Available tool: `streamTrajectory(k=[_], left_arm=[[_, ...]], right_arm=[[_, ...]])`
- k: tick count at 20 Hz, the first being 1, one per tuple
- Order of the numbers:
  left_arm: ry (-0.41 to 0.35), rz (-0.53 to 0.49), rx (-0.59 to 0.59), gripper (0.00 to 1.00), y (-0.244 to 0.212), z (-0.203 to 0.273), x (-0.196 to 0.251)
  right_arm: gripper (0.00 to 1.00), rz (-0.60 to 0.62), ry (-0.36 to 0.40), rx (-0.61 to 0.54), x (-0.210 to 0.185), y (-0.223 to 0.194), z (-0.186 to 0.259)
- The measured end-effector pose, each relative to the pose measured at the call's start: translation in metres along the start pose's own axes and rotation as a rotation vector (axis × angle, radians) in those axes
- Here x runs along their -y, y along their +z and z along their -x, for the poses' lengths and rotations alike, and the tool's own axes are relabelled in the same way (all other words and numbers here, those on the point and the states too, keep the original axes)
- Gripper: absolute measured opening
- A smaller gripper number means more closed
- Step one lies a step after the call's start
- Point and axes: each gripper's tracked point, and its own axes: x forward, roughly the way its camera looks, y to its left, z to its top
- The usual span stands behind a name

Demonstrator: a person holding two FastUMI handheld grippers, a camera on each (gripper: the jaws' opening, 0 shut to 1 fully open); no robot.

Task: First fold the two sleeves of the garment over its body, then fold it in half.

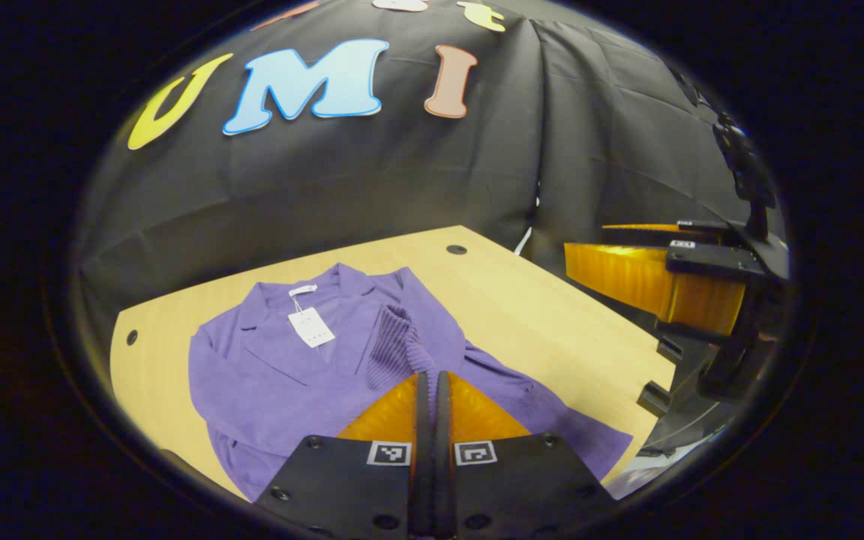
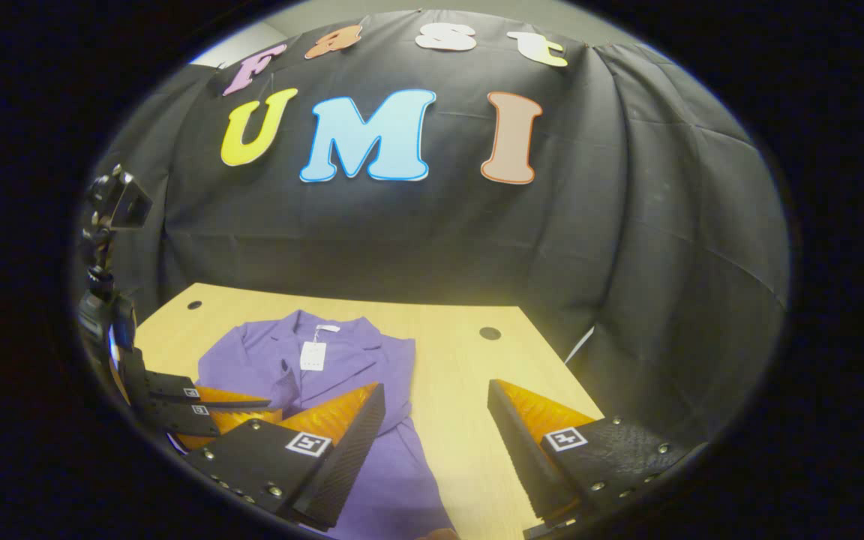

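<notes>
Purple jacket [image 1: 289, 367] lies collar-away on the wooden counter [image 1: 552, 315], toward its left half. Bare counter runs to the right of the garment up to the far-right corner and edge; black booth wall stands just behind the far edge. One ribbed sleeve cuff [image 1: 400, 341] lies folded over the jacket body. Left gripper [image 1: 432, 386]: fingers pressed together, tips at that sleeve; whether cloth is pinched, cannot tell. Right gripper [image 2: 436, 409]: fingers wide apart, above the jacket's right edge and bare counter, holding nothing. White tag [image 1: 310, 328] at the collar.
</notes>
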Motion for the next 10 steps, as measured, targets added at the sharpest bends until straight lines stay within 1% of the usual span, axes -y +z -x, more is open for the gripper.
streamTrajectory(k=[3,6,7,9,10], left_arm=[[-0.003,-0.042,-0.049,0.07,-0.024,-0.012,0.008],[0.034,-0.065,-0.079,0.07,-0.037,-0.021,0.007],[0.048,-0.062,-0.085,0.07,-0.040,-0.021,0.005],[0.048,-0.029,-0.085,0.09,-0.040,-0.023,0.005],[0.056,-0.012,-0.084,0.13,-0.042,-0.022,0.005]], right_arm=[[0.88,-0.026,-0.005,-0.030,0.004,-0.012,-0.001],[0.88,-0.041,-0.014,-0.043,0.013,-0.020,-0.001],[0.88,-0.041,-0.014,-0.046,0.017,-0.022,0.000],[0.88,-0.039,-0.012,-0.052,0.023,-0.029,0.002],[0.88,-0.034,-0.004,-0.057,0.025,-0.033,0.003]])
